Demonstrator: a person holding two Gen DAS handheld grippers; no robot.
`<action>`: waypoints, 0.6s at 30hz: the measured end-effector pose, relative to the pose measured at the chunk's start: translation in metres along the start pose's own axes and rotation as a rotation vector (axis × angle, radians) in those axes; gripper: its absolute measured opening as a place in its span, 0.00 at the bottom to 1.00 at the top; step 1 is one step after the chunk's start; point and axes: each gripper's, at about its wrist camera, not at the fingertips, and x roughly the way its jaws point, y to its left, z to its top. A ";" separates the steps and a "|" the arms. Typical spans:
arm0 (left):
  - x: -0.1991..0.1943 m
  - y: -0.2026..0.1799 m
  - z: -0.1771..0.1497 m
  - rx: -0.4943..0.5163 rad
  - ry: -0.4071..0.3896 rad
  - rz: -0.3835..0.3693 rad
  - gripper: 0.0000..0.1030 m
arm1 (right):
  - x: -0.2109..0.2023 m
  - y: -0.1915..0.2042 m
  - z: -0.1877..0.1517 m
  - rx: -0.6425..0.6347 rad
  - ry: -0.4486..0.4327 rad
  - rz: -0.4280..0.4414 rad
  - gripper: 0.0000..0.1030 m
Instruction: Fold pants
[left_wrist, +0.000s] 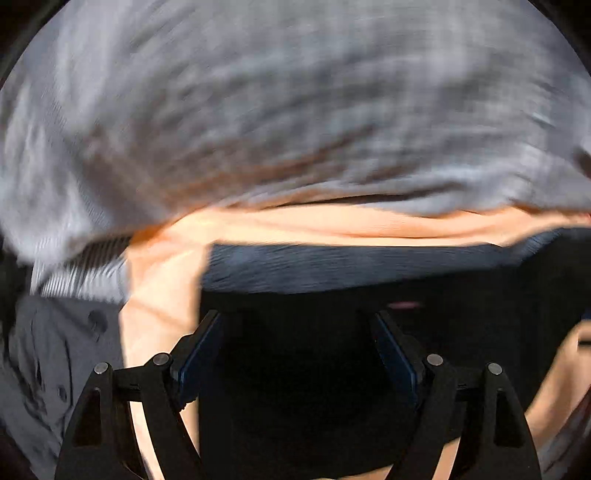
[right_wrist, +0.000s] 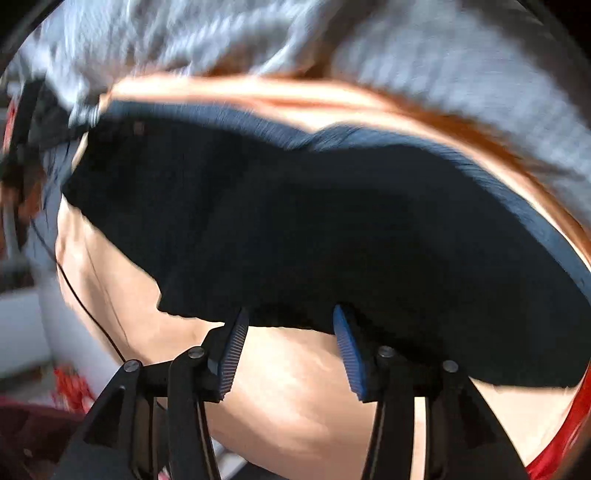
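Note:
The dark pants (left_wrist: 332, 332) lie on a peach-coloured surface (left_wrist: 162, 288), their ribbed blue-grey waistband (left_wrist: 351, 266) along the far edge. My left gripper (left_wrist: 297, 325) points down over the dark cloth, open wide, with its pads clear of the fabric. In the right wrist view the pants (right_wrist: 295, 221) spread across the middle, the ribbed band (right_wrist: 461, 166) curving along the far side. The right gripper (right_wrist: 290, 325) hangs at the near hem, its jaws apart. The hem runs between the fingertips and is not pinched. Both views are blurred.
A grey woven cloth (left_wrist: 295, 110) covers the far side in both views (right_wrist: 461, 66). A grey buttoned garment (left_wrist: 55, 350) and a striped cloth (left_wrist: 81, 273) lie at the left. A thin black cable (right_wrist: 85, 295) crosses the peach surface (right_wrist: 295, 398). Something red (right_wrist: 554, 450) shows at the lower right.

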 end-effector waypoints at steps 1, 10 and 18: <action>-0.003 -0.012 0.000 0.028 -0.014 -0.018 0.80 | -0.013 -0.009 -0.001 0.066 -0.049 0.052 0.51; 0.059 -0.076 -0.002 0.113 0.018 0.078 0.82 | 0.026 -0.033 0.075 0.130 -0.110 -0.078 0.36; 0.064 -0.065 -0.004 0.078 0.019 0.053 0.86 | 0.026 -0.107 -0.014 0.417 -0.086 0.073 0.08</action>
